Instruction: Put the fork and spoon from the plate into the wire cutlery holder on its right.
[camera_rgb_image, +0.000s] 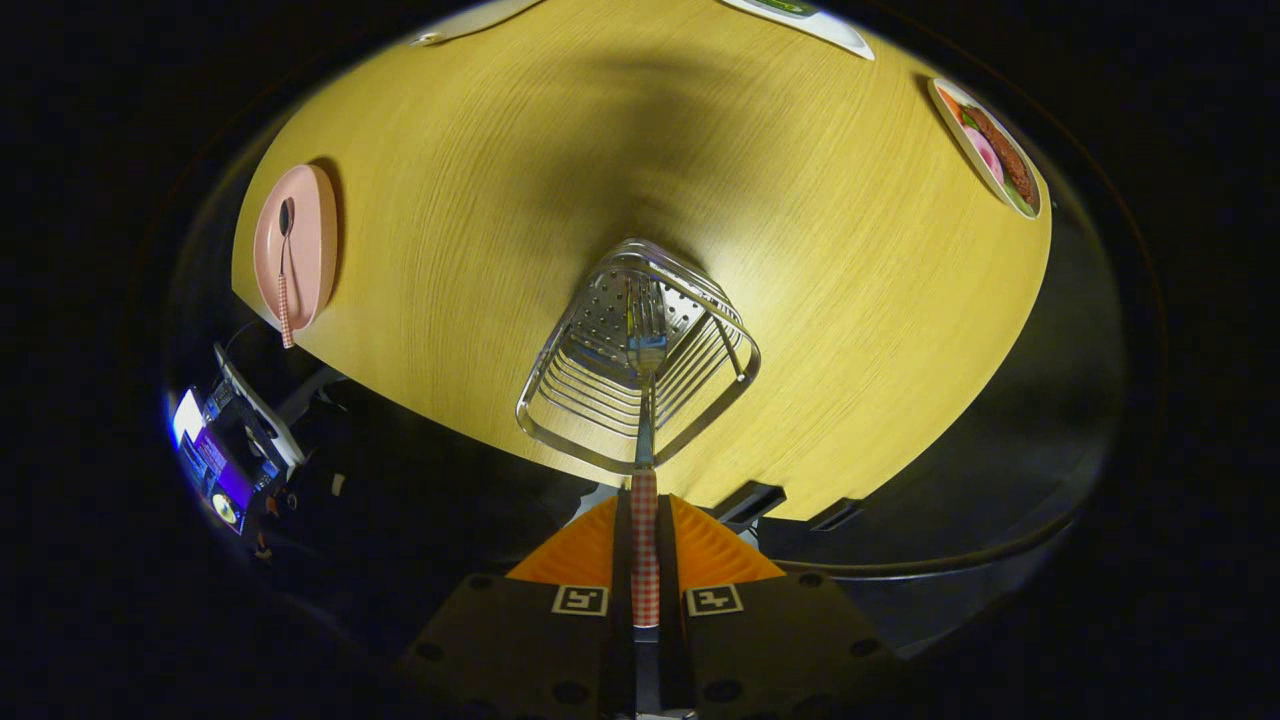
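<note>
Clamping the fork (645, 400) by its checked handle, the gripper (645, 540) holds the tines inside the wire cutlery holder (560, 400). Spoon (284, 270) lies on the pink plate (315, 230) (well apart from the holder). No legible writing.

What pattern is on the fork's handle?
Red-and-white check, clearest in the gripper view, where the tongs clamp the fork over the wire holder.

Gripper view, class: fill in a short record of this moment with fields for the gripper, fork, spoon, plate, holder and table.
gripper: shut on the fork's checked handle
fork: held between the fingers, head pointing down over the holder's open top
spoon: lying on the plate, checked handle past its rim
plate: pink, far to the left of the holder
wire cutlery holder: upright near the table's edge, perforated floor visible
table: light wood
task state: fork not yet released, spoon untouched
</note>
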